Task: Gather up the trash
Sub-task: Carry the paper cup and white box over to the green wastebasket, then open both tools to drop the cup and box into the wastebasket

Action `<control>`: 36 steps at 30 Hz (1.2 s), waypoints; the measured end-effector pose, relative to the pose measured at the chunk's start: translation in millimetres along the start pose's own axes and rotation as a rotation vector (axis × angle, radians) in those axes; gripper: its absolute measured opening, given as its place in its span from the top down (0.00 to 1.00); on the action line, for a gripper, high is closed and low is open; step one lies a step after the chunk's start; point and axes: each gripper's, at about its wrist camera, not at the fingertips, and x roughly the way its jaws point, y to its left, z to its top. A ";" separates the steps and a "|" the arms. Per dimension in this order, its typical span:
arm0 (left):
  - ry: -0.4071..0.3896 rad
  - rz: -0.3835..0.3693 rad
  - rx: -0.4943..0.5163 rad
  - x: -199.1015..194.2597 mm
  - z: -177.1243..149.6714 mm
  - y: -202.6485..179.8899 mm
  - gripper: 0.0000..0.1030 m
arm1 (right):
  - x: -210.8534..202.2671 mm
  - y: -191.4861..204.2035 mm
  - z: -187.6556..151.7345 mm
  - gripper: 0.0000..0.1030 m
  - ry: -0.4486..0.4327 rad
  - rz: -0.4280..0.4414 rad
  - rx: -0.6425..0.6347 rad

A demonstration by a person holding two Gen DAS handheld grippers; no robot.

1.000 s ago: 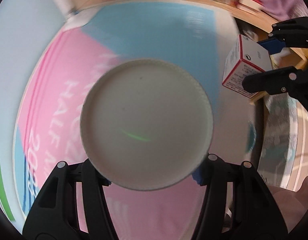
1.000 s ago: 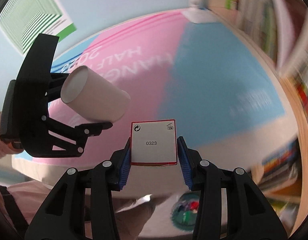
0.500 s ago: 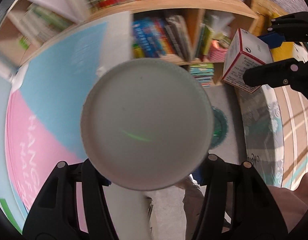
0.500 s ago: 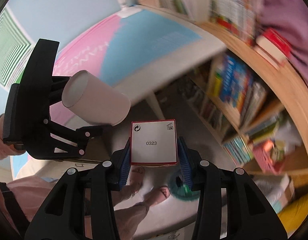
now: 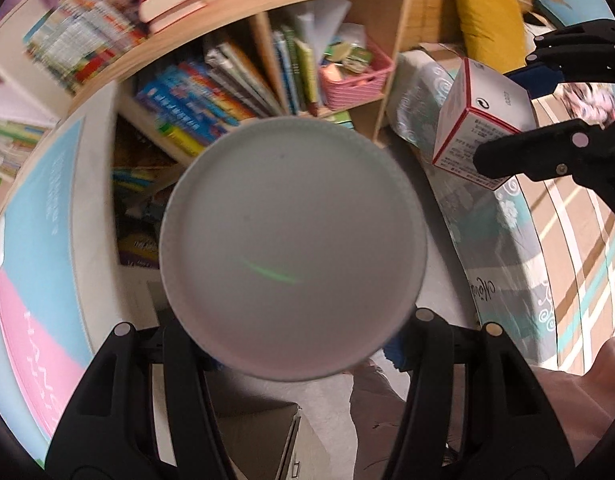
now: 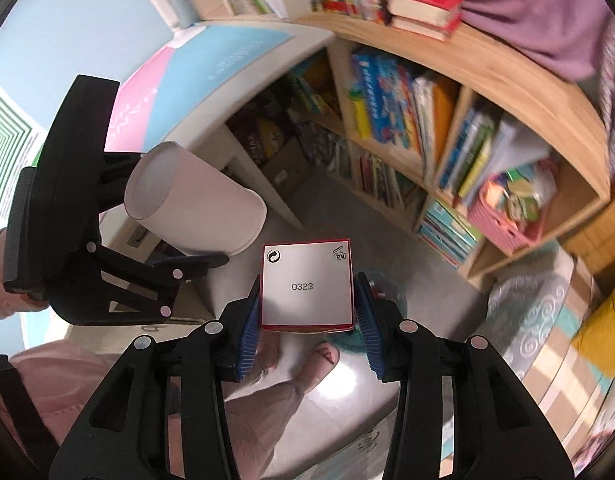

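My left gripper [image 5: 293,320] is shut on a white paper cup [image 5: 293,248], whose round bottom fills the left wrist view. The cup [image 6: 195,204] and the left gripper [image 6: 175,248] also show at the left of the right wrist view. My right gripper [image 6: 307,320] is shut on a small white box with red edges [image 6: 307,286], printed 0323. That box [image 5: 479,128] and the right gripper [image 5: 547,112] show at the upper right of the left wrist view. Both are held in the air above the floor. A round teal bin [image 6: 387,300] lies below, mostly hidden behind the box.
A wooden bookshelf [image 6: 447,120] full of books stands ahead, with a pink basket [image 6: 511,212] in it. A white table with a pink and blue mat [image 6: 179,76] is at the left. A patterned rug [image 5: 507,220] lies at the right. The person's feet [image 6: 303,368] are on the grey floor.
Both grippers have swung from facing the pink and blue mat towards the bookshelf and the floor. The cup and the box stay held as before.
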 end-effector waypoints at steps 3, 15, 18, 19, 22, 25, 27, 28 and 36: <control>0.008 -0.008 0.027 3.5 6.1 -14.9 0.47 | -4.9 -12.0 -16.3 0.57 -0.005 -0.004 0.034; 0.052 -0.055 0.092 21.2 21.2 -56.7 0.47 | -6.5 -43.8 -54.2 0.57 -0.002 -0.007 0.125; 0.059 -0.058 0.105 24.9 24.8 -63.0 0.47 | -5.6 -49.3 -58.0 0.57 0.000 -0.002 0.137; 0.060 -0.059 0.108 25.9 25.7 -64.3 0.47 | -5.2 -50.8 -58.8 0.57 0.000 -0.003 0.138; 0.067 -0.064 0.114 29.4 29.2 -67.9 0.47 | -4.3 -55.6 -59.4 0.57 0.002 0.001 0.144; 0.072 -0.070 0.116 32.8 33.4 -69.4 0.47 | -3.1 -61.3 -58.9 0.57 0.003 0.001 0.149; 0.075 -0.072 0.117 35.1 36.2 -69.5 0.47 | -2.1 -63.6 -58.2 0.57 0.005 0.002 0.149; 0.077 -0.076 0.116 36.2 37.5 -69.2 0.47 | -1.0 -65.3 -57.8 0.57 0.009 0.003 0.151; 0.093 -0.079 0.138 46.2 43.9 -73.1 0.32 | 4.7 -74.1 -53.8 0.42 0.028 -0.004 0.156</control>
